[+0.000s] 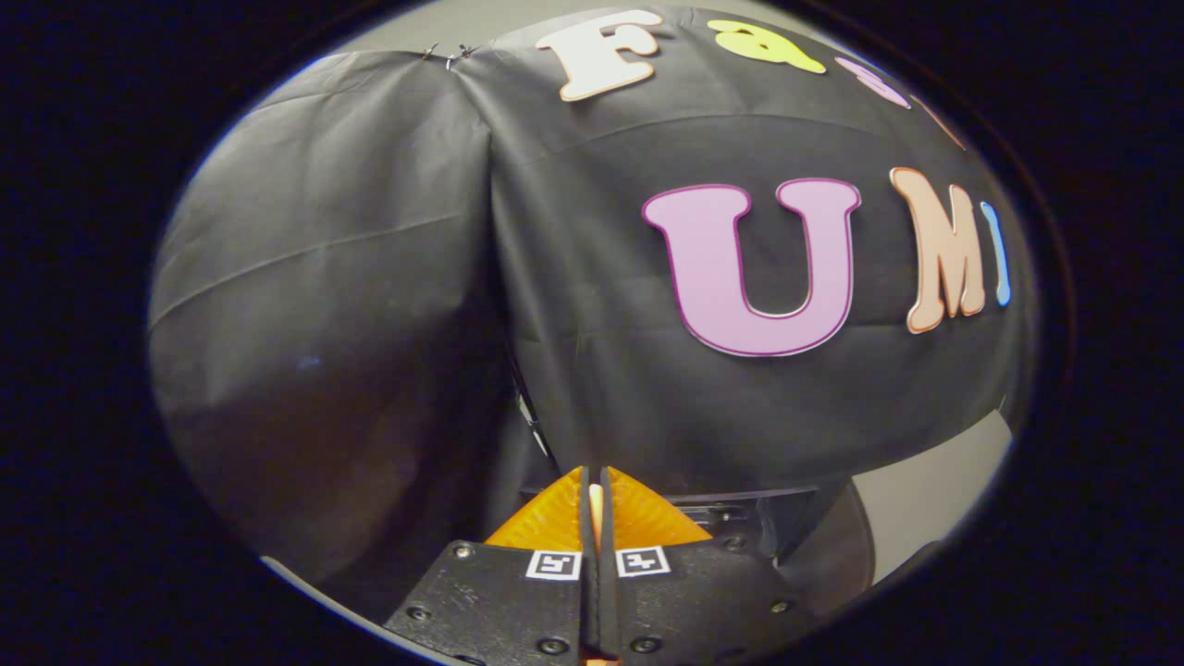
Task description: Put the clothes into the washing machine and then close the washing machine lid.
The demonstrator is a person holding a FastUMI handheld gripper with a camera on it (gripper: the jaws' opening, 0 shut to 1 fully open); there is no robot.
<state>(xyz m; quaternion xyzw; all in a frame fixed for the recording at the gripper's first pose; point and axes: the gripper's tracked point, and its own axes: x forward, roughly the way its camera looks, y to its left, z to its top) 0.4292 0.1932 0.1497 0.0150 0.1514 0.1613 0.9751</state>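
My gripper (595,495) is raised and points at the black cloth wall of the booth. Its two fingers (553,518) stand pressed together. A thin pale sliver (596,513) shows in the slit between them; I cannot tell what it is. Just beyond the fingers, low down, sits a dark boxy piece with screws (740,520) and next to it a dark rounded shape (832,546); too little of either shows for me to name them.
The black cloth wall (370,324) hangs close ahead, with a fold running down its middle. A pale grey surface (925,504) shows beside the dark rounded shape, beneath the cloth's lower hem.
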